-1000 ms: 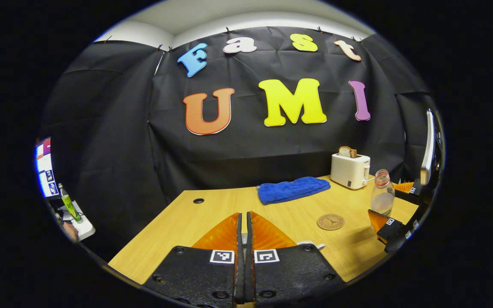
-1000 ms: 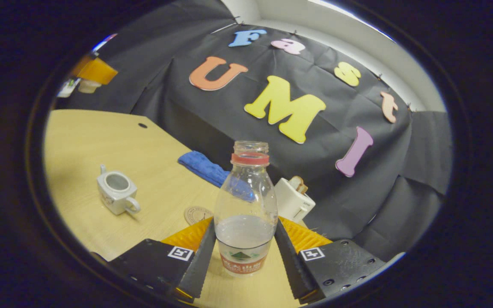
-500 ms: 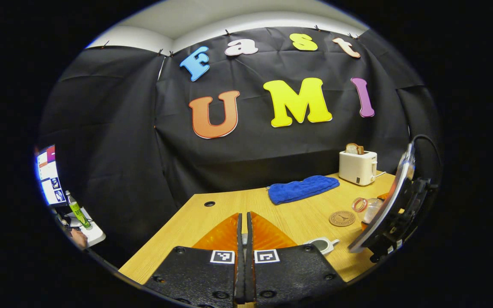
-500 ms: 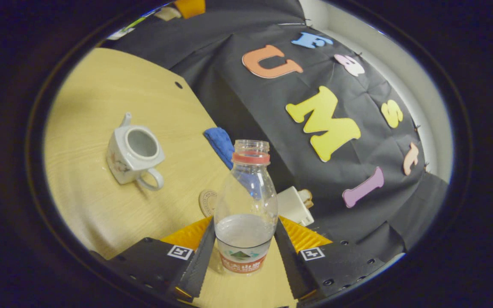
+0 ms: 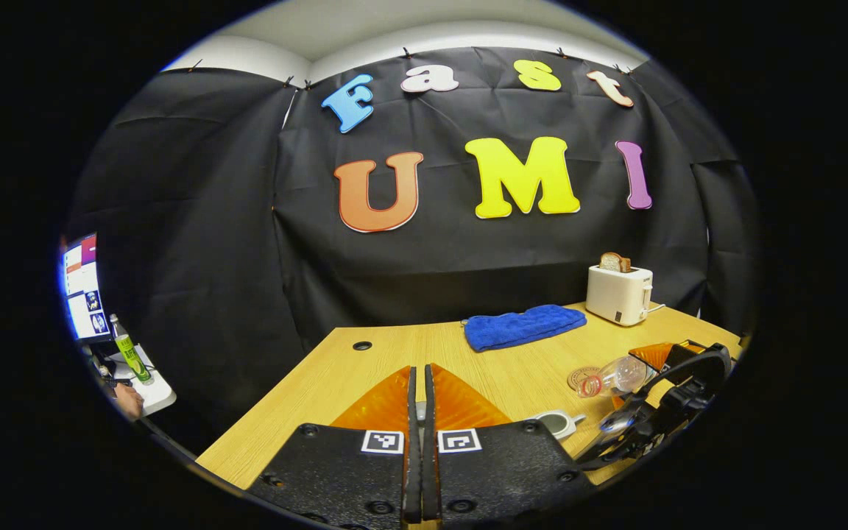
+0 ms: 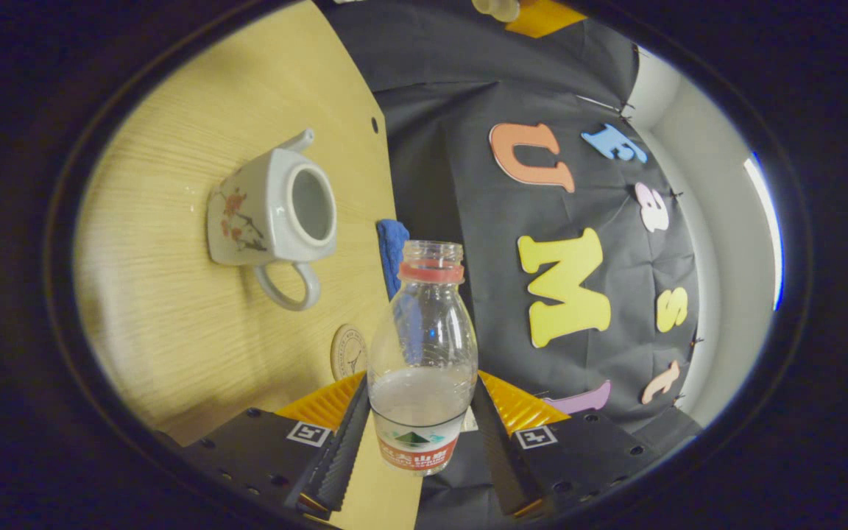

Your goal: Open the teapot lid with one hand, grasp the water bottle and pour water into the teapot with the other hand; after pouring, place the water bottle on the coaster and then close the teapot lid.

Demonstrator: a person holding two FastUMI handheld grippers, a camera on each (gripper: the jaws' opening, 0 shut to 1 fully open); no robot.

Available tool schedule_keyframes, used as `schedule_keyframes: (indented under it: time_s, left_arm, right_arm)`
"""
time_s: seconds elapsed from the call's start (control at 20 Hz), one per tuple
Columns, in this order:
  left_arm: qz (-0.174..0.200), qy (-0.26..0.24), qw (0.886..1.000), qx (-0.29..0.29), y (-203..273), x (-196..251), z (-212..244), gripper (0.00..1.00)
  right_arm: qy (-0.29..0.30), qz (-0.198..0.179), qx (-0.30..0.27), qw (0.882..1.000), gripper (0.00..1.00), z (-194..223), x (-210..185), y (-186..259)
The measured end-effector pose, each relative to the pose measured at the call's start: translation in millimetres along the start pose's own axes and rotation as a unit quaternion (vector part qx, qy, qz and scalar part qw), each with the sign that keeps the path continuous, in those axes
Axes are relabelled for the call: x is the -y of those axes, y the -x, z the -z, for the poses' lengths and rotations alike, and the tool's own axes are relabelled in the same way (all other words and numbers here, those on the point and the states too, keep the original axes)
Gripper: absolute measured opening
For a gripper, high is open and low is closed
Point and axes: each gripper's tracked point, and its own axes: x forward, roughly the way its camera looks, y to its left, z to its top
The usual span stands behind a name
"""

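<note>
The right claw (image 6: 418, 434), clamped on the water bottle (image 6: 422, 353), now tips it further sideways, mouth nearer the open teapot (image 6: 269, 217) on the surface (image 6: 166, 324). The left claw (image 5: 417, 412) stays together, raised, the lid hidden.

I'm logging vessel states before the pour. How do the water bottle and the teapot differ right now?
The water bottle is clear plastic, showing its water; the teapot is opaque white with a floral print. The bottle is gripped between the right gripper fingers and tipped over in the left gripper view; the teapot stands free on the table. The bottle is tall and narrow, the teapot squat with a handle. Both are open-topped.
</note>
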Motion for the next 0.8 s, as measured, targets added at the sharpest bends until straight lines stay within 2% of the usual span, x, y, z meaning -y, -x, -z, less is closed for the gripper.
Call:
schedule_keyframes:
  time_s: [0.25,0.3,0.45,0.55,0.8]
  left_arm:
    - [0.005,0.005,1.000,-0.003,0,1,2,0.03]
    - [0.006,0.007,1.000,-0.003,0,2,1,0.03]
    - [0.007,0.010,1.000,-0.003,0,2,2,0.03]
    - [0.007,0.010,1.000,-0.006,0,3,2,0.03]
    - [0.011,0.008,1.000,-0.008,1,4,2,0.03]
  right_arm:
    - [0.080,0.036,0.015,0.996,0.75,-6,10,-4]
    - [0.095,0.042,0.016,0.994,0.77,-5,12,-4]
    - [0.138,0.063,0.029,0.988,0.75,-10,20,-5]
    - [0.161,0.075,0.040,0.983,0.77,-15,21,-5]
    - [0.201,0.092,0.057,0.974,0.75,-27,20,0]
